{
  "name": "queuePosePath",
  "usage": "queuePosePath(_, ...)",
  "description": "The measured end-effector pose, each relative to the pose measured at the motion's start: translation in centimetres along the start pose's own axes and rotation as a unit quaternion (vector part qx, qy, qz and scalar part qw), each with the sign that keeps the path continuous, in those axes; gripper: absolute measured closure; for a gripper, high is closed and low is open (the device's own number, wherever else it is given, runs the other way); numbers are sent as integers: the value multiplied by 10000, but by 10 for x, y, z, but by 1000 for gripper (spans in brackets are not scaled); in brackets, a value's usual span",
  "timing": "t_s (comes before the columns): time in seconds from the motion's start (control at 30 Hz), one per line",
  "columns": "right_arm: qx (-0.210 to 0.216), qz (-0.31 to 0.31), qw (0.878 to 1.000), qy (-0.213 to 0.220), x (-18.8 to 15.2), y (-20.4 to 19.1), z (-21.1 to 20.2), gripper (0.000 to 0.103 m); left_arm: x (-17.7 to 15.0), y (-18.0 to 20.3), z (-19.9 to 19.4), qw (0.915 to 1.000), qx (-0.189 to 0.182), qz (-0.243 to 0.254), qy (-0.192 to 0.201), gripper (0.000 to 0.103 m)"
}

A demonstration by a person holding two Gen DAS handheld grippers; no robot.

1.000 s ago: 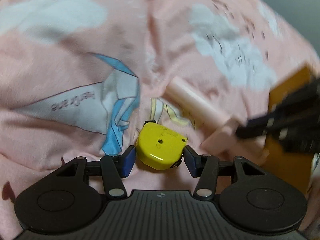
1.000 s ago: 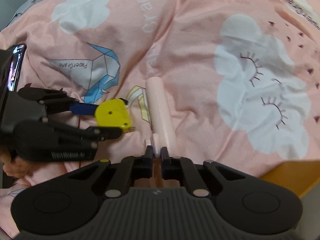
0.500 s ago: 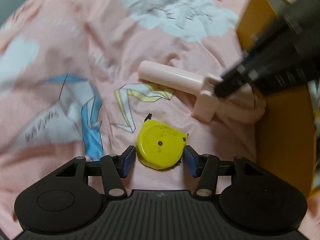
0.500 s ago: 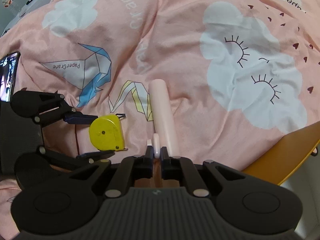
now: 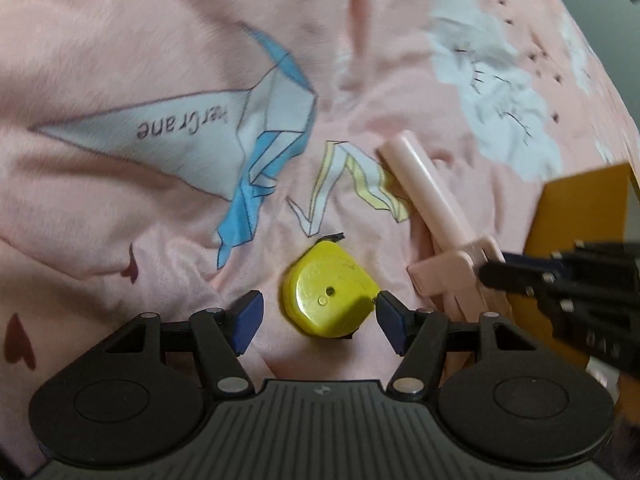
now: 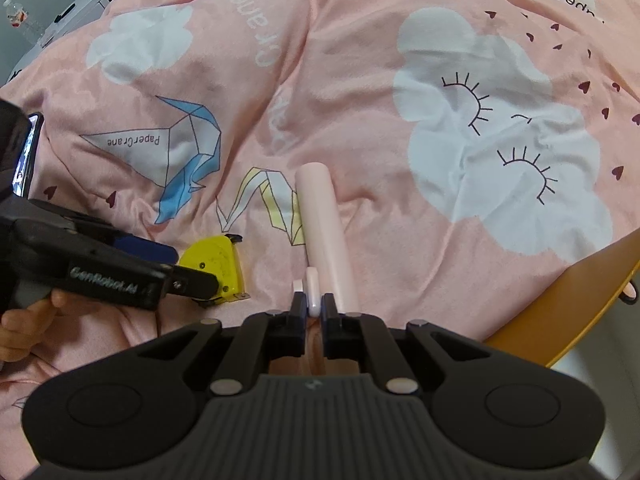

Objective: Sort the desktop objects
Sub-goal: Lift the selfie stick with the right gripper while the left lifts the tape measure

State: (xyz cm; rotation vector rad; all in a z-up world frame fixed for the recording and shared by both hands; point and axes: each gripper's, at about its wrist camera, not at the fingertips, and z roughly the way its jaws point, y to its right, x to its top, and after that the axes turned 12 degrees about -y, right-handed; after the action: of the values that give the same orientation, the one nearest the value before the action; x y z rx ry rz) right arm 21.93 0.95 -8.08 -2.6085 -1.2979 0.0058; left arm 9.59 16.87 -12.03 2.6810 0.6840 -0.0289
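Observation:
A yellow tape measure (image 5: 330, 304) lies flat on the pink printed cloth (image 5: 160, 60). My left gripper (image 5: 319, 316) straddles it with its jaws opening. The left pad stands clear of the tape measure and the right pad is just at its edge. In the right wrist view the tape measure (image 6: 216, 264) sits between the left gripper's (image 6: 184, 268) fingers. My right gripper (image 6: 314, 308) is shut on the thin flat end of a pale pink cylindrical gadget (image 6: 324, 228). The gadget (image 5: 424, 196) lies on the cloth just right of the tape measure.
An orange board edge (image 6: 560, 312) borders the cloth at the lower right. A phone (image 6: 28, 152) with a lit screen stands at the far left. A person's hand (image 6: 24, 320) holds the left gripper. A white box (image 6: 80, 8) lies beyond the cloth.
The left gripper's jaws have widened, leaving a gap beside the tape measure, and the gripper has rolled and shifted. The right gripper stays shut on the pink gadget in the same place.

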Motion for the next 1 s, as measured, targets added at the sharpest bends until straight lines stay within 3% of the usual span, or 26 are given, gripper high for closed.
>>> queuePosePath(0.3, -4, 31, 10000, 66, 2, 0, 3, 95, 9, -15, 19, 9970, -510, -513, -293, 35)
queuePosePath(0.43, -1, 23, 9998, 209, 2, 1, 1, 91, 5, -15, 8, 9969, -570, -545, 19, 61)
queuePosePath(0.53, 29, 20, 9996, 280, 4, 1, 1, 90, 1, -6, -3, 9980, -462, -222, 369, 69)
queuePosePath(0.8, -116, -100, 9997, 202, 3, -4, 7, 94, 0, 15, -6, 9963, -340, 348, 711, 70)
queuePosePath(1.0, -77, 21, 9997, 237, 2, -7, 11, 96, 6, 15, 10, 9969, -540, 210, 538, 70)
